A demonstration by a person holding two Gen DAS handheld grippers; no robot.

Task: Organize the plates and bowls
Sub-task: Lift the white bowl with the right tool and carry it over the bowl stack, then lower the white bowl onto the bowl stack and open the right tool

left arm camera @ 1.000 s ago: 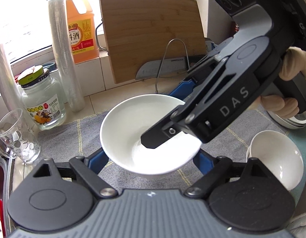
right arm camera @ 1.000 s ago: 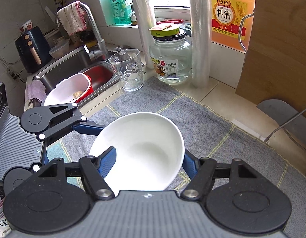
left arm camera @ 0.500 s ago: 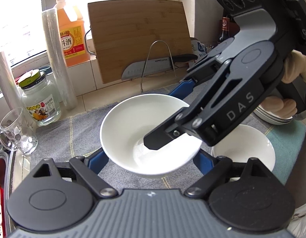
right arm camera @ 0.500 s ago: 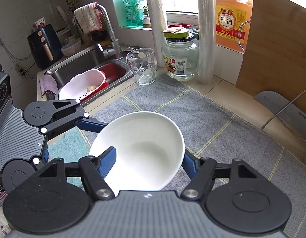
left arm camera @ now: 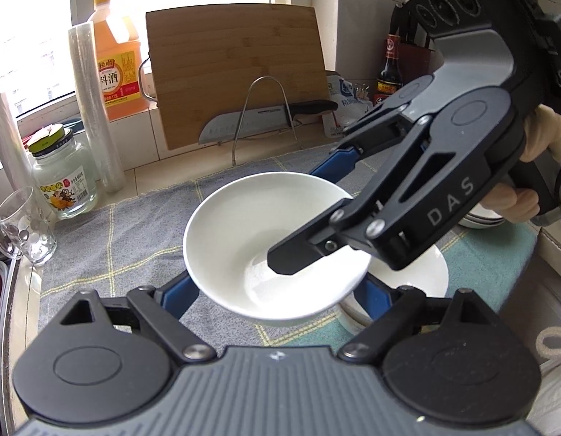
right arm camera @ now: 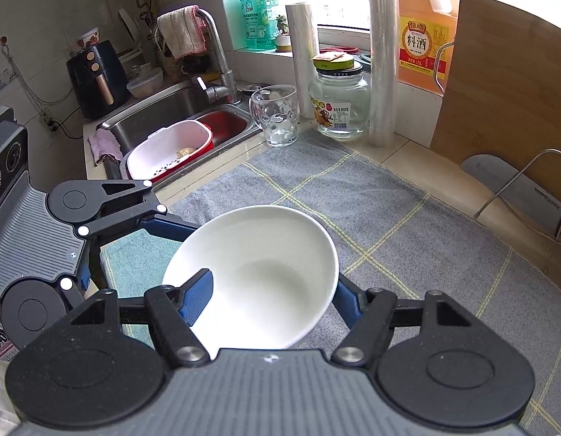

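A: Right, both on it? Left gripper (left arm camera: 276, 290) half-spread, clamped across the white bowl (left arm camera: 258, 243); right gripper (right arm camera: 265, 290) pinches its rim.
B: Yes. Bowl's above a second bowl (left arm camera: 422, 272), over the grey mat (right arm camera: 371, 218).

I see strong daylight from the window (left arm camera: 33, 43), which is blown out to white. The white bowl (left arm camera: 244, 239) shows soft glare inside. Both views are sharp in the center, but the edges bend strongly and the corners are dark.
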